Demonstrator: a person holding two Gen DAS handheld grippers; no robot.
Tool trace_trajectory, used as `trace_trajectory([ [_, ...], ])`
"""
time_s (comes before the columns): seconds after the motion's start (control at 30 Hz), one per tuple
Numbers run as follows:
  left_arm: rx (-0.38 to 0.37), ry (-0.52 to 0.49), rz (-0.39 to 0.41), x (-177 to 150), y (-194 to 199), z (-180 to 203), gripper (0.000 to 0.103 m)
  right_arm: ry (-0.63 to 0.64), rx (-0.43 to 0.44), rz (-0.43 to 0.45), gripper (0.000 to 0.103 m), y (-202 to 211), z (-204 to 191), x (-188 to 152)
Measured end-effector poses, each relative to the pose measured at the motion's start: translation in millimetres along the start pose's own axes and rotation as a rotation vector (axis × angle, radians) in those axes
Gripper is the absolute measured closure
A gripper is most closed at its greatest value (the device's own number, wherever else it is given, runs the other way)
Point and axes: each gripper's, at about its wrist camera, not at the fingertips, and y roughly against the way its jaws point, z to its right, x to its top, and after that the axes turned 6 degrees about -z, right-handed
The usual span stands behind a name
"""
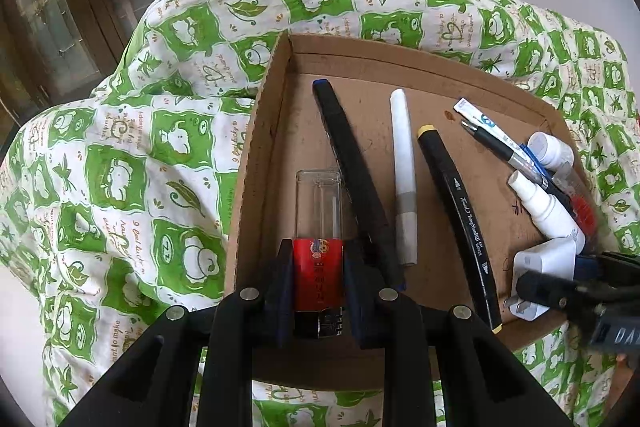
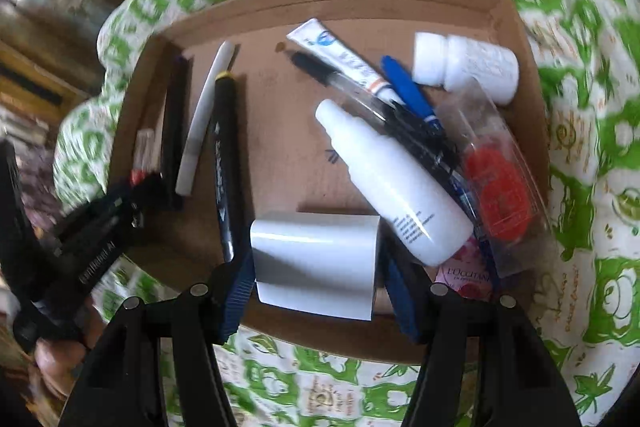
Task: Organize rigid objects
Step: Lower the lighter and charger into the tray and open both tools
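Note:
A shallow cardboard tray [image 1: 256, 131] lies on a green and white patterned cloth [image 1: 120, 167]. My left gripper [image 1: 318, 267] is shut on a glue stick with a red label and clear cap [image 1: 319, 223], low at the tray's left wall. Beside it lie a black pen [image 1: 352, 179], a white stick [image 1: 404, 171] and a black marker with yellow ends [image 1: 460, 215]. My right gripper [image 2: 316, 267] is shut on a white charger plug [image 2: 316, 259] at the tray's near edge [image 2: 320, 339]; it also shows in the left wrist view [image 1: 544, 271].
At the tray's right lies a pile: a white spray bottle [image 2: 392, 187], a white pill bottle [image 2: 468, 67], a tube [image 2: 340, 55], a blue pen [image 2: 408, 87], a clear pack with a red part [image 2: 496, 183] and a pink sachet [image 2: 464, 275]. A wooden cabinet [image 1: 60, 27] stands behind.

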Motion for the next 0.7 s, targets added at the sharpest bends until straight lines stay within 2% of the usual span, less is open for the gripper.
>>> trace_trajectory([
  [0.13, 0.027, -0.023, 0.01, 0, -5, 4, 0.079, 0.059, -0.048, 0.009, 0.043, -3, -11, -3],
  [0.27, -0.005, -0.007, 0.024, 0, -2, 3, 0.079, 0.077, -0.038, 0.016, 0.042, -4, -16, -5],
  [0.37, -0.021, 0.006, 0.049, -2, 5, 0, 0.073, 0.073, -0.024, 0.014, 0.042, -2, -14, -8],
  [0.5, -0.03, 0.014, 0.07, -7, 17, 1, 0.067, 0.083, 0.0, 0.055, 0.039, 16, -12, -14],
  [0.57, -0.01, 0.02, 0.09, -14, 25, 1, 0.053, 0.087, 0.002, 0.088, 0.035, 30, -12, -20],
  [0.63, -0.019, 0.025, 0.123, -24, 37, 0, 0.044, 0.076, 0.01, 0.119, 0.03, 47, -12, -27],
  [0.67, 0.005, 0.028, 0.142, -30, 45, 1, 0.039, 0.054, 0.02, 0.138, 0.027, 57, -11, -34],
  [0.7, 0.039, 0.028, 0.161, -37, 51, 1, 0.029, 0.034, 0.026, 0.149, 0.023, 63, -8, -38],
])
